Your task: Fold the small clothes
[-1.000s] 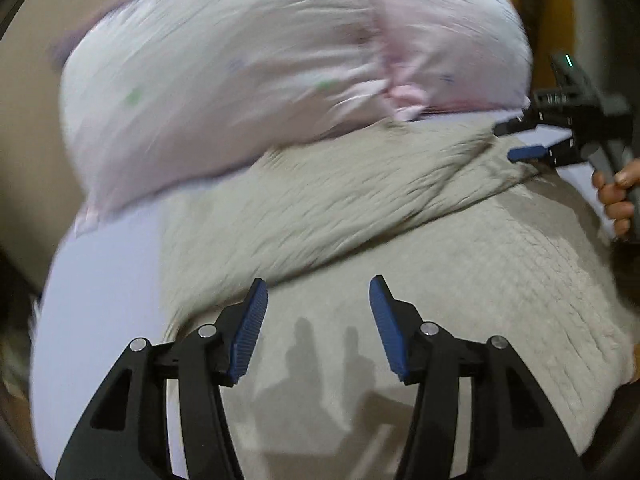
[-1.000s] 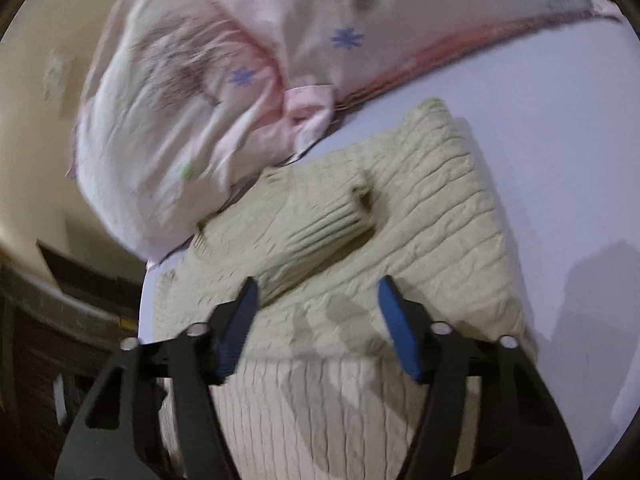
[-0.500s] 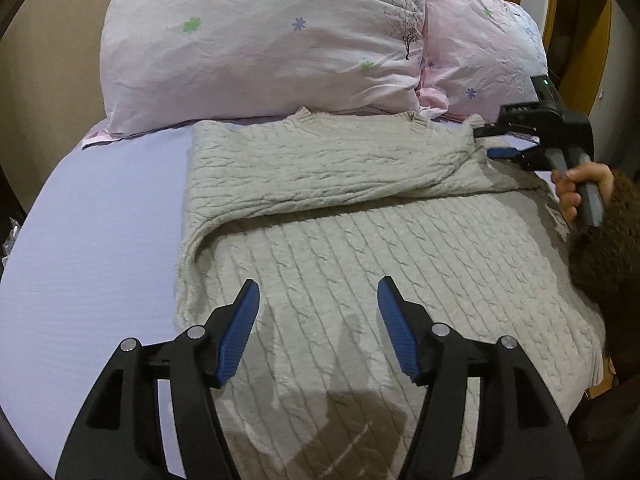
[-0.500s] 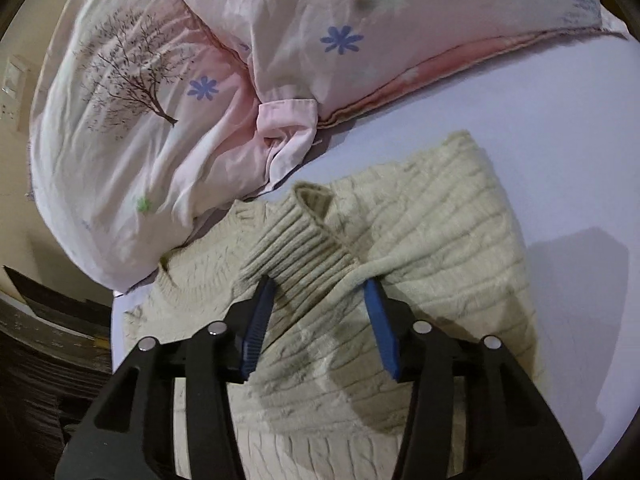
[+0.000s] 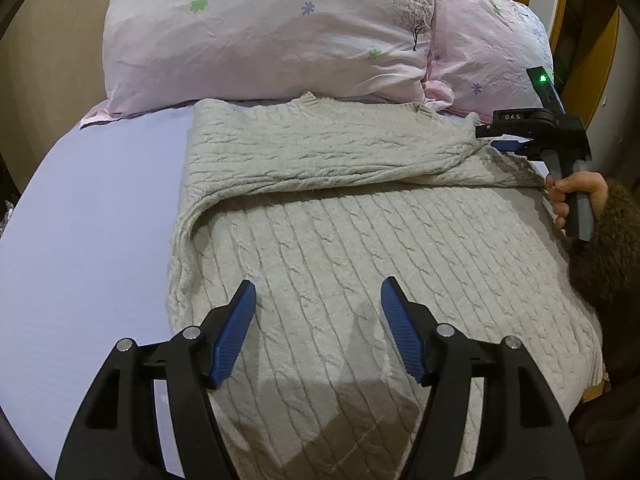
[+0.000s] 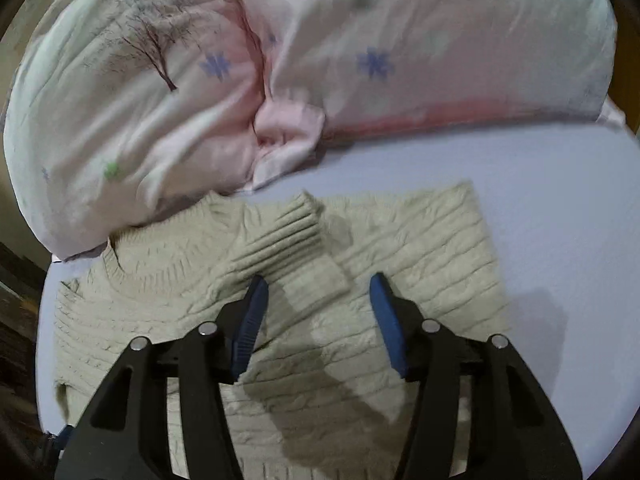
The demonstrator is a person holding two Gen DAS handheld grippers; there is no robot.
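Note:
A beige cable-knit sweater lies flat on the bed, one sleeve folded across its chest. My left gripper is open and empty, hovering over the sweater's lower part. My right gripper is open, its jaws standing either side of the ribbed cuff of the folded sleeve without closing on it. The right gripper also shows in the left wrist view at the sleeve's end by the sweater's far right shoulder. The sweater shows in the right wrist view too.
Two pink floral pillows lie at the head of the bed right behind the sweater's collar. The lilac sheet spreads left of the sweater. The person's hand holds the right gripper's handle at the right edge.
My right gripper opened wider and let the sleeve cuff lie flat on the sweater. The left gripper stayed open over the lower part, shifting only slightly.

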